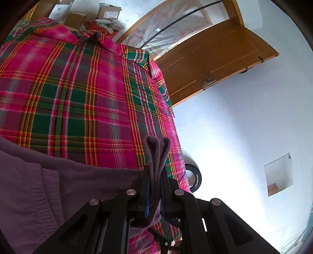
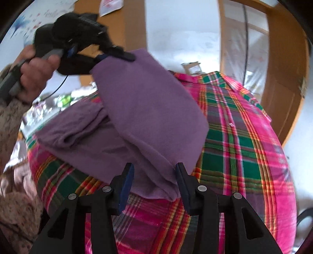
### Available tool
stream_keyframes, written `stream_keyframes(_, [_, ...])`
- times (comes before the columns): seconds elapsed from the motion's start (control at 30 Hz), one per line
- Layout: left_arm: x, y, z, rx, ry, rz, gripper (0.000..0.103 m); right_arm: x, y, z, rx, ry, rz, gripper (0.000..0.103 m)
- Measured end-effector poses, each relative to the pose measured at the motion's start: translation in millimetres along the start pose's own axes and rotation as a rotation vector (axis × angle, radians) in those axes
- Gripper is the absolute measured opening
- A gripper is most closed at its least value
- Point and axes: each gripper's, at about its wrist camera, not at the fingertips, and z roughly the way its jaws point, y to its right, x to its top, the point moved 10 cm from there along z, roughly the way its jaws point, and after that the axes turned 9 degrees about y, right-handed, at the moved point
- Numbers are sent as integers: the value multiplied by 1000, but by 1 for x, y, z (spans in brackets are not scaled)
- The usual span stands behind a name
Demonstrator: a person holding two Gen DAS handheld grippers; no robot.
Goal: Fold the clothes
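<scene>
A purple garment (image 2: 148, 109) lies on a bed covered with a pink, green and red plaid sheet (image 2: 240, 148). My left gripper (image 1: 155, 172) is shut on a doubled edge of the purple garment (image 1: 156, 150) and holds it lifted above the bed. From the right wrist view that left gripper (image 2: 115, 55) shows at the upper left, held by a hand (image 2: 37, 72), with one flap of the garment hanging down from it. My right gripper (image 2: 154, 172) stands open at the garment's near lower corner, which sits between its fingers.
Cardboard boxes (image 1: 109, 13) and packets are piled past the bed's far end. A wooden door (image 1: 215, 64) stands open to the right, with a roll of tape (image 1: 193, 177) on the white floor by the bed. A patterned sleeve (image 2: 13, 195) fills the left edge.
</scene>
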Motion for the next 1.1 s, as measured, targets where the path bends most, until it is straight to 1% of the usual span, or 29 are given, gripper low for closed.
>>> stream_keyframes(0.07, [2,-3,3,6,3,-5,9,-6,-9,-3,28,-33,-64,46])
stream_keyframes(0.17, [1,-9,5,15,3,-19,9,-12,-13,-8,41,-61,-110,46])
stream_keyframes(0.4, [5,-6,7,16,14,-19,9,-1,29,-4,25,-10,82,46])
stream_keyframes(0.47, [8,-2,8,12,19,-13,9,-4,30,4,45,-26,100,46])
stream_keyframes(0.7, [16,12,13,-5,23,-5,9,-9,6,-3,127,-51,52,46])
stream_keyframes(0.87, [15,18,18,-12,22,-3,9,-13,-13,-11,189,-67,11,46])
stream_keyframes(0.97, [14,19,19,-12,20,-7,9,-14,-21,-17,224,-68,-4,41])
stream_keyframes(1.0, [13,19,19,-11,20,-9,9,-14,-21,-18,218,-62,-1,41])
stream_keyframes(1.03, [12,18,18,-11,21,-11,9,-13,-16,-19,191,-52,9,41])
stream_keyframes(1.1, [11,17,17,-10,21,-15,9,-6,3,-22,100,-1,58,41])
